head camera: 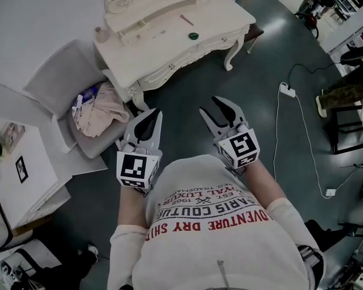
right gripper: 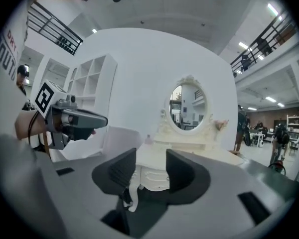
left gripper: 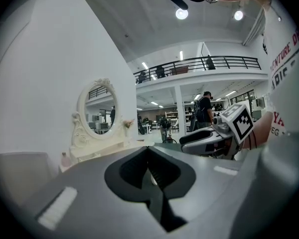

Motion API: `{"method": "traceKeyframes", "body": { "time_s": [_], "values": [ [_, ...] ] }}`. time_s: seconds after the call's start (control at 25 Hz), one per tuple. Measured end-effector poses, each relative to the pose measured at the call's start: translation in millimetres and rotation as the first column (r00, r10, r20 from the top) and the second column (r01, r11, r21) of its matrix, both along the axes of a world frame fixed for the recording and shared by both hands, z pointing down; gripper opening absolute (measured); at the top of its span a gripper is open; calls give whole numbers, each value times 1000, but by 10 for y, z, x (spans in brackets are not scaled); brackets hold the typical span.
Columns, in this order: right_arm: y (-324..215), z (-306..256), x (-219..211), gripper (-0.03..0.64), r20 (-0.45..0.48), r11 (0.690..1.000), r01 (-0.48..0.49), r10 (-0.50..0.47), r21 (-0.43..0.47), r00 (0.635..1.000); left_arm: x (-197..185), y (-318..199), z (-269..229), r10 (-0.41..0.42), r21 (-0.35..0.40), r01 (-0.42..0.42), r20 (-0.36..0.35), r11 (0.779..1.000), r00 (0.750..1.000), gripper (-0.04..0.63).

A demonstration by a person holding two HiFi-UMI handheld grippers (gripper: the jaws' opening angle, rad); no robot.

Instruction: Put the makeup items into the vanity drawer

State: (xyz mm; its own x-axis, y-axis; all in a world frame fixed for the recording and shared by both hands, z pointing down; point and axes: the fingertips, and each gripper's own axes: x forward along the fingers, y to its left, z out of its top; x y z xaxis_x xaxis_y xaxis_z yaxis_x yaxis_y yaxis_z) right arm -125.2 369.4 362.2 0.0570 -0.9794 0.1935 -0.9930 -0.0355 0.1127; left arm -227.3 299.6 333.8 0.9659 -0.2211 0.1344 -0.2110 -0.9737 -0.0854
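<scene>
the makeup items lie on top of the cream vanity [head camera: 163, 26], well apart from both tools: a small green round piece [head camera: 193, 35] near the front edge and a thin reddish stick [head camera: 186, 19] just behind it. a pale little bottle [head camera: 98, 34] stands at the left end. the drawer front [right gripper: 154, 176] faces the person and looks closed, so it likely needs pulling out first. the left gripper [head camera: 151, 116] is held level at chest height with its jaws brought together on nothing. the right gripper [head camera: 208, 104] beside it has its jaws partly apart and empty (only the vanity shows through the gap). the green piece looks light, hard and smooth, probably slippery, so a pinch from above across its width should suit it. the stick is stiff and may roll, so it is best taken at mid-length across its thin side. a chair [head camera: 60, 77] with clothes stands left of the vanity.
</scene>
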Motion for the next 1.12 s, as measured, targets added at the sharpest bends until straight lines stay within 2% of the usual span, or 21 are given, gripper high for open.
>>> {"method": "traceKeyframes", "body": {
  "time_s": [0.2, 0.36, 0.6, 0.76, 0.88, 1.0, 1.12],
  "values": [
    [-123, 128, 101, 160, 20, 999, -6, 7, -47, 1000, 45, -99, 95, 4, -2, -4, 25, 1000, 1000, 11],
    [-227, 204, 223, 160, 35, 996, 11, -8, -83, 999, 113, -215, 151, -27, -38, 28, 30, 999, 999, 11],
    [-585, 275, 620, 160, 51, 994, 58, -53, -92, 997, 404, -472, 286, -78, -45, 80, 57, 996, 995, 11],
    [-931, 363, 999, 160, 42, 988, 124, -120, -98, 992, 745, -728, 339, -144, -45, 147, 62, 988, 988, 11],
    [-1222, 428, 1360, 160, 37, 978, 173, -170, -118, 985, 1071, -997, 345, -215, -67, 218, 52, 974, 975, 11],
    [-1501, 435, 1725, 160, 44, 960, 241, -238, -143, 970, 1425, -1241, 327, -273, -98, 277, 49, 956, 961, 11],
    [-1783, 467, 2143, 160, 59, 941, 295, -290, -164, 955, 1812, -1487, 336, -310, -88, 316, 72, 945, 948, 11]
  ]
}}
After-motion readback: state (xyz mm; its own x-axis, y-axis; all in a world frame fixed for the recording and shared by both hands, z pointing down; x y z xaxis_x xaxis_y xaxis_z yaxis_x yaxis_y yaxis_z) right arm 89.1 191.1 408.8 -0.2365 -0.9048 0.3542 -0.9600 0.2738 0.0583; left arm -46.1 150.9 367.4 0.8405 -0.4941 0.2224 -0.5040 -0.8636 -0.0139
